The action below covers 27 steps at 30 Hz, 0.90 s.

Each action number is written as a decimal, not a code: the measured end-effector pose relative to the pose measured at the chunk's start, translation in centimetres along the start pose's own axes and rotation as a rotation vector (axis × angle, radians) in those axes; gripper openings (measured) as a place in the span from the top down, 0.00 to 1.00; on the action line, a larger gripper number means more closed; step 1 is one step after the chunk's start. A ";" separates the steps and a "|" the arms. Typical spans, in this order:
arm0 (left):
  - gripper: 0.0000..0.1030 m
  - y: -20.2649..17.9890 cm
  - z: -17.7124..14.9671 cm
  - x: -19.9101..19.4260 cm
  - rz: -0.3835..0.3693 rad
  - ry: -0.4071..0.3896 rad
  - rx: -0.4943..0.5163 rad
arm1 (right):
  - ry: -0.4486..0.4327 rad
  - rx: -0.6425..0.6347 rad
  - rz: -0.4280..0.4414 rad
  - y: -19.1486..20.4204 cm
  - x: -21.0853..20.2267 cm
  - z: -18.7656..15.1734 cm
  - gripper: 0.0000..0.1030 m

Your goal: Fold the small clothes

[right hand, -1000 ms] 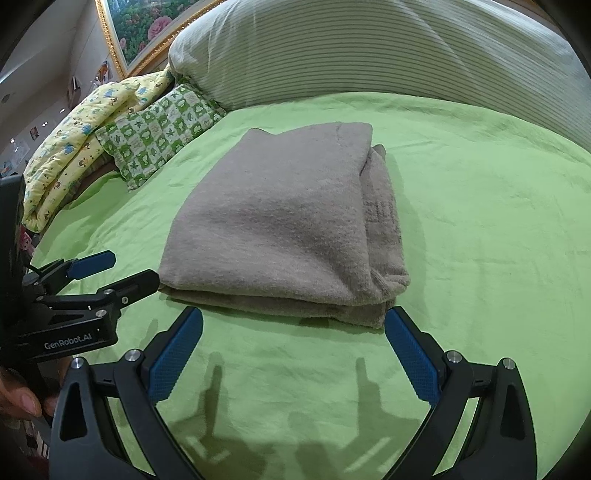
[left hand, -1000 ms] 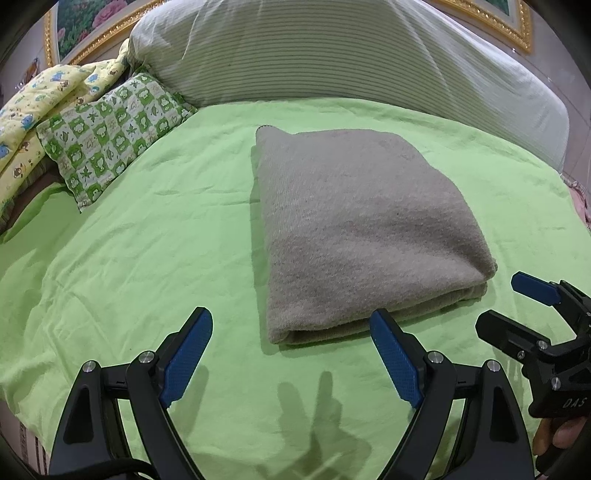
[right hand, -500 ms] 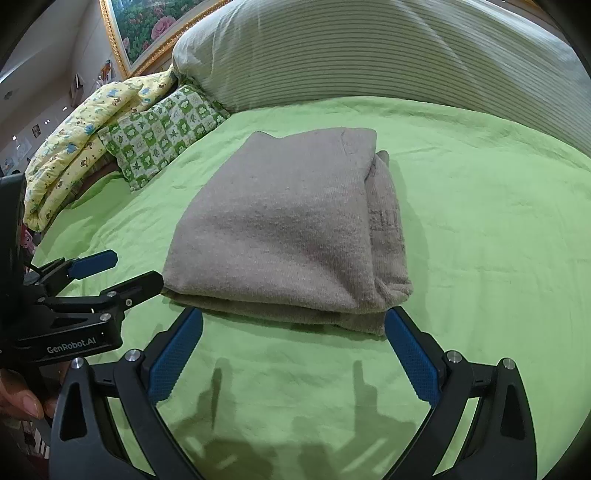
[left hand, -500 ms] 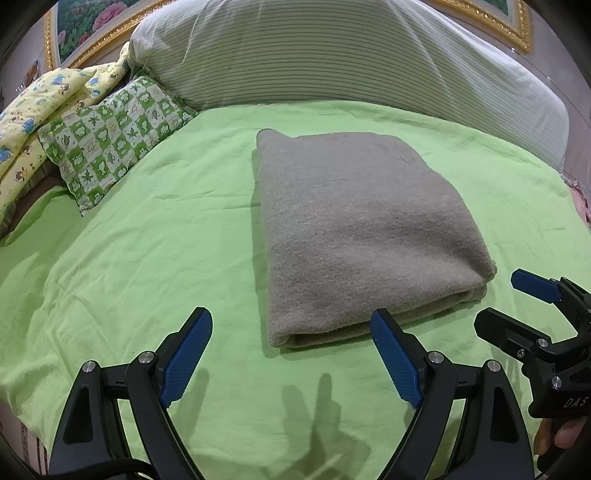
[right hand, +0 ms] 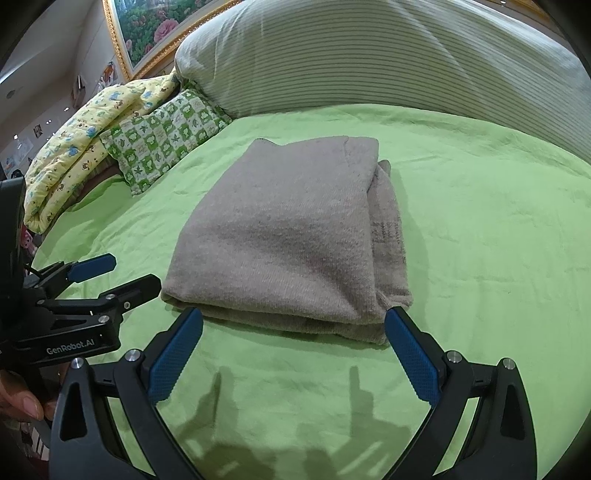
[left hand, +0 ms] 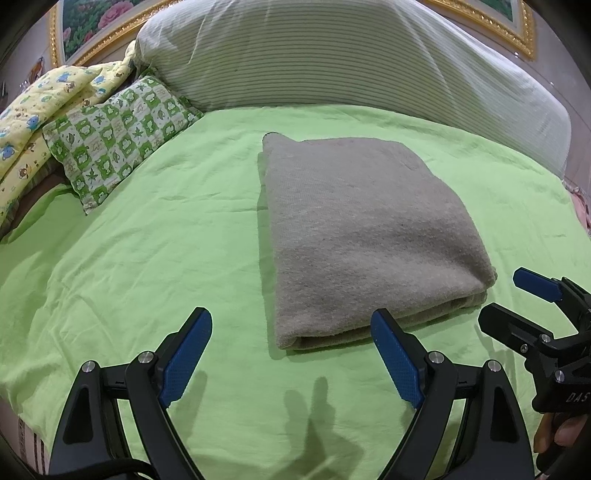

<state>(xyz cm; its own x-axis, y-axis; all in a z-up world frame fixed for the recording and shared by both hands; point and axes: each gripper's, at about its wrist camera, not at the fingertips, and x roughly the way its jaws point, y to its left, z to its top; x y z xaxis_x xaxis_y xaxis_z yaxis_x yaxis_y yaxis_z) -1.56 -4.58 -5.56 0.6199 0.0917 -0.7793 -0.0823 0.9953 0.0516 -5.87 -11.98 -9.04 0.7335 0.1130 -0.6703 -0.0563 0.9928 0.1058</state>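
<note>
— One grey folded garment is listed. Where is it found?

— It is laid flat on the green bedsheet, near the middle of the bed. A rounded fold is turned toward the cameras, and stacked layers are seen along its right side in the right wrist view.

— How are the tongs recorded?

— The left gripper is held wide apart and empty just short of the garment's near edge; the blue pad of one of its fingers is seen in front of the lower right corner of the cloth, though contact cannot be confirmed. The right gripper is likewise spread and empty, with its two blue pads set at either end of the near fold. No cloth is pinched by either tool.

— Is each tool seen by the other camera?

— Yes. The right gripper is shown at the right edge of the left view, and the left gripper at the left edge of the right view, both above the sheet beside the garment.

— Other items entered?

— A striped bolster along the head of the bed, a green checked pillow and a yellow printed quilt at the left, and a gold-framed flower picture behind.
</note>
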 end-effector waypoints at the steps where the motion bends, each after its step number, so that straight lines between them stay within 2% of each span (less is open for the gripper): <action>1: 0.14 0.0 0.0 0.0 0.001 -0.001 -0.002 | 0.001 0.001 0.001 -0.1 0.0 0.0 0.04; 27: 0.14 -0.3 0.5 0.1 -0.012 0.005 0.004 | 0.001 0.012 0.006 -0.7 0.1 0.9 0.04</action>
<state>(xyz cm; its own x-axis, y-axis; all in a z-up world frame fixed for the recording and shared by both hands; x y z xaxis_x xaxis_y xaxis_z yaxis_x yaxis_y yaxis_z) -1.06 -4.86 -5.29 0.6168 0.0795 -0.7831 -0.0719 0.9964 0.0446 -5.15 -12.70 -8.53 0.7328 0.1185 -0.6700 -0.0522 0.9916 0.1183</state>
